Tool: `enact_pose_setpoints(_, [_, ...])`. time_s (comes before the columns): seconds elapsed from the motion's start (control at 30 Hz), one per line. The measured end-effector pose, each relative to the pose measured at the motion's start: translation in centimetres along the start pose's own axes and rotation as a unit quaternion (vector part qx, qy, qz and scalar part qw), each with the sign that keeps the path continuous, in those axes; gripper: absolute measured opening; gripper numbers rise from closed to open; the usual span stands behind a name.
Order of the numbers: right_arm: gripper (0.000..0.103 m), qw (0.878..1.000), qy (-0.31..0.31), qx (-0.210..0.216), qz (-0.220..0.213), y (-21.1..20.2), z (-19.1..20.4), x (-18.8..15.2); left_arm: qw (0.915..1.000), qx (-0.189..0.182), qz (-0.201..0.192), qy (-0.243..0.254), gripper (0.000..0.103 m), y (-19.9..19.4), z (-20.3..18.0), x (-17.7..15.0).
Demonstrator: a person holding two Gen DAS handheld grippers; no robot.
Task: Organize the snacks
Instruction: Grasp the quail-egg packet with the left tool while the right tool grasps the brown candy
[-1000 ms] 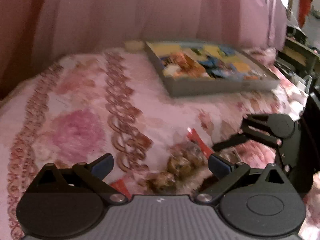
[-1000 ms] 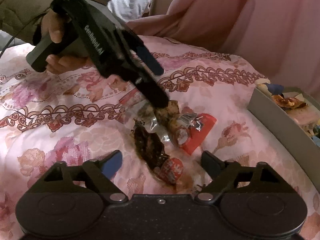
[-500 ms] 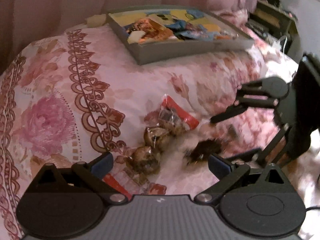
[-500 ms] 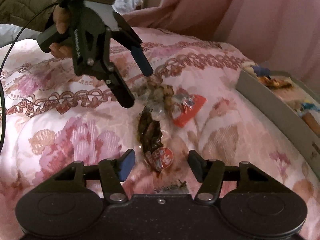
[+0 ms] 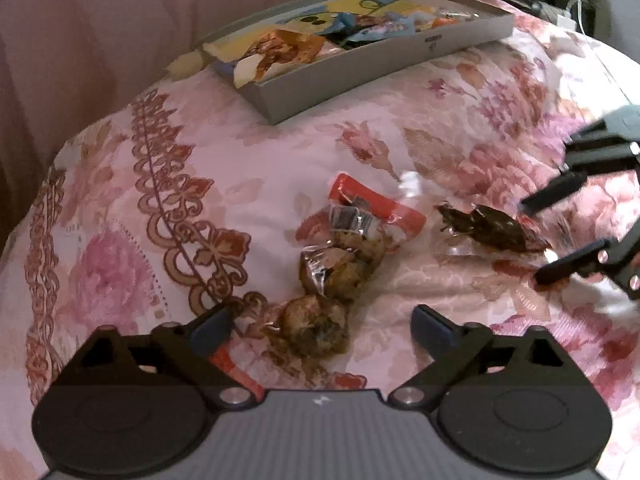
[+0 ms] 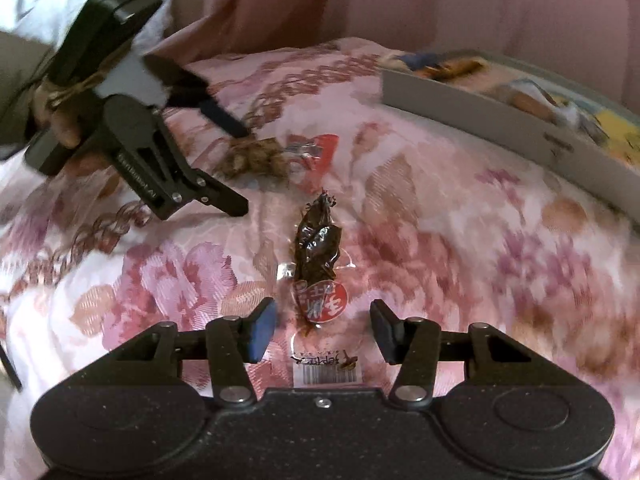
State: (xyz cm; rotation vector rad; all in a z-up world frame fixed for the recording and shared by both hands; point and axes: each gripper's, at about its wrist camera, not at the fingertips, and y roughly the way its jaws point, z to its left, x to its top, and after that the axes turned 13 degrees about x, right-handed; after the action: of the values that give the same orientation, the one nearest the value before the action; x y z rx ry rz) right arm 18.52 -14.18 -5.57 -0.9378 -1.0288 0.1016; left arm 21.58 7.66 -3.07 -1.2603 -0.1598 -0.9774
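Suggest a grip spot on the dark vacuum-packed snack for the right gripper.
Pinch the dark snack pack across its flat label end, nearest the open right gripper. It lies lengthwise along the fingers on the floral bedspread, so come straight forward and low; the far end is crinkled and narrow.

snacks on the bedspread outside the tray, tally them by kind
Dark brown snack in clear pack: 1
Red-ended pack of round brown pieces: 1
Total: 2 loose on the bedspread; those in the grey tray not counted.
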Motion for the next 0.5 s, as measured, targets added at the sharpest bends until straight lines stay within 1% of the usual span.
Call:
enact_pose_setpoints(0.07, [0.053,1.0,0.013,-0.01,-0.001,-0.2,0.1,-0.1,0.9997,-0.008,0.012,-0.019,0.084,-0.2,0.3,-0.2])
enact_pose_setpoints(0.13, [0.053,0.999,0.03,-0.011,0.0,-0.8,0.1,-0.3,0.9989,-0.015,0.026,-0.035,0.079,-0.3,0.4,-0.3])
enact_pose_setpoints(0.2, [0.052,0.999,0.04,-0.013,0.002,-1.4,0.1,-0.7,0.9969,-0.029,0.043,-0.059,0.079,-0.5,0.3,-0.5])
enact_pose_setpoints(0.27, [0.052,0.999,0.048,-0.01,0.006,-1.9,0.2,-1.0,0.9946,-0.034,0.057,-0.08,0.079,-0.6,-0.2,-0.5])
enact_pose_setpoints(0.37, [0.052,0.998,0.053,-0.013,0.009,-2.8,0.4,-1.9,0.9886,-0.056,0.082,-0.114,0.079,-1.0,-1.4,-0.4])
enact_pose_setpoints(0.43, [0.052,0.998,0.056,-0.018,0.011,-3.4,0.6,-2.7,0.9868,-0.059,0.092,-0.12,0.079,-1.5,-2.7,-0.4])
enact_pose_setpoints(0.5, [0.052,0.997,0.066,-0.023,0.011,-4.2,0.6,-3.4,0.9849,-0.053,0.102,-0.129,0.079,-2.1,-4.1,-0.3])
